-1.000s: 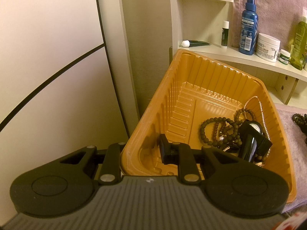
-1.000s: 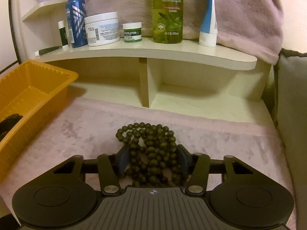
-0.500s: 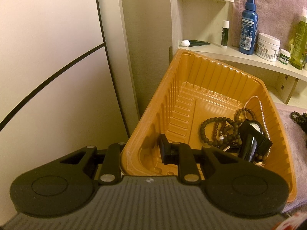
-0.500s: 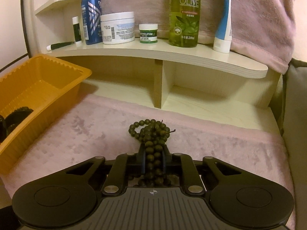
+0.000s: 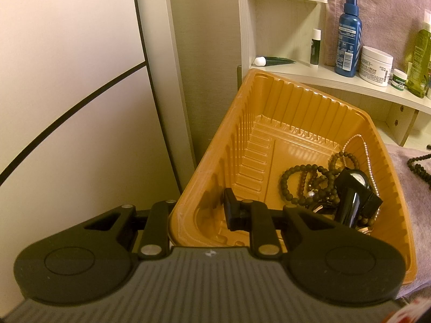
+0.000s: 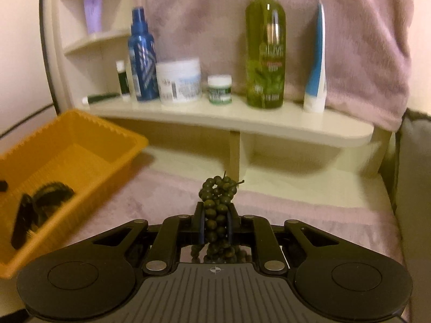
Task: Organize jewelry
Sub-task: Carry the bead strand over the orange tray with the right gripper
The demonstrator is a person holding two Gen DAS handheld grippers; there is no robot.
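Note:
My right gripper [image 6: 215, 223] is shut on a bunched strand of dark green beads [image 6: 216, 202], held just above the pink cloth [image 6: 296, 210]. Part of the strand hangs below the fingers. An orange ribbed tray [image 5: 309, 113] stands to the left on the cloth's edge. My left gripper [image 5: 196, 210] is shut on the tray's near wall, one finger inside and one outside. In the tray's right corner lie dark bead bracelets [image 5: 301, 185], a pearl strand [image 5: 367, 158] and a black watch [image 5: 353, 196]. In the right wrist view the tray [image 6: 80, 123] sits at the lower left.
A cream shelf [image 6: 242, 118] behind the cloth carries a blue spray bottle [image 6: 142, 62], a white jar [image 6: 179, 80], a green olive bottle [image 6: 265, 59] and a blue-white tube [image 6: 316, 75]. A pink towel hangs behind. A grey cushion [image 6: 414, 188] borders the right.
The right gripper's jaws closed on the bead strand and lifted it off the cloth, bunching it together. The left gripper and the tray have not moved.

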